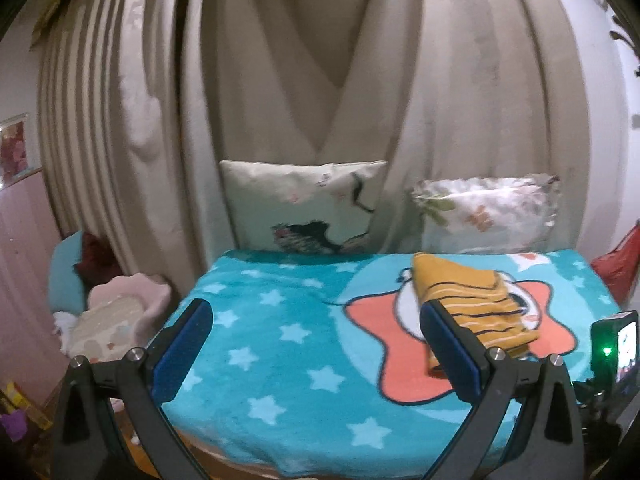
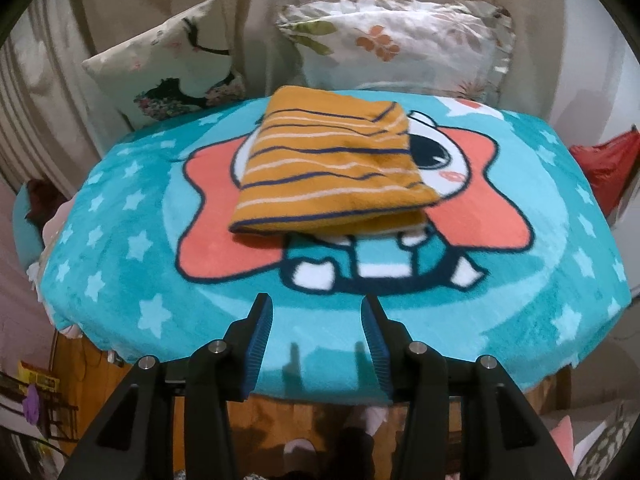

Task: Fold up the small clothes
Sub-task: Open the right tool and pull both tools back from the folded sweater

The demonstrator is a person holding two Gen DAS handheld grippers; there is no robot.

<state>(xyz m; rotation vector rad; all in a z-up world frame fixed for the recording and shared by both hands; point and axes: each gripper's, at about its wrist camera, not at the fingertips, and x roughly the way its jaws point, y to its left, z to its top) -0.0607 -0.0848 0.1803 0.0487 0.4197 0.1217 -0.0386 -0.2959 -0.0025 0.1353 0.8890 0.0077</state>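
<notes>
A folded mustard-yellow garment with navy and white stripes lies on the turquoise star-print blanket, over its cartoon star figure. In the left wrist view the garment lies right of centre, partly hidden behind my right-hand finger. My left gripper is open wide and empty, near the blanket's front edge, left of the garment. My right gripper is open and empty, above the blanket's front edge, short of the garment and apart from it.
Two patterned cushions lean against beige curtains behind the blanket. A pink shell-shaped cushion sits to the left. A red bag is at the right. The other gripper's camera shows at right.
</notes>
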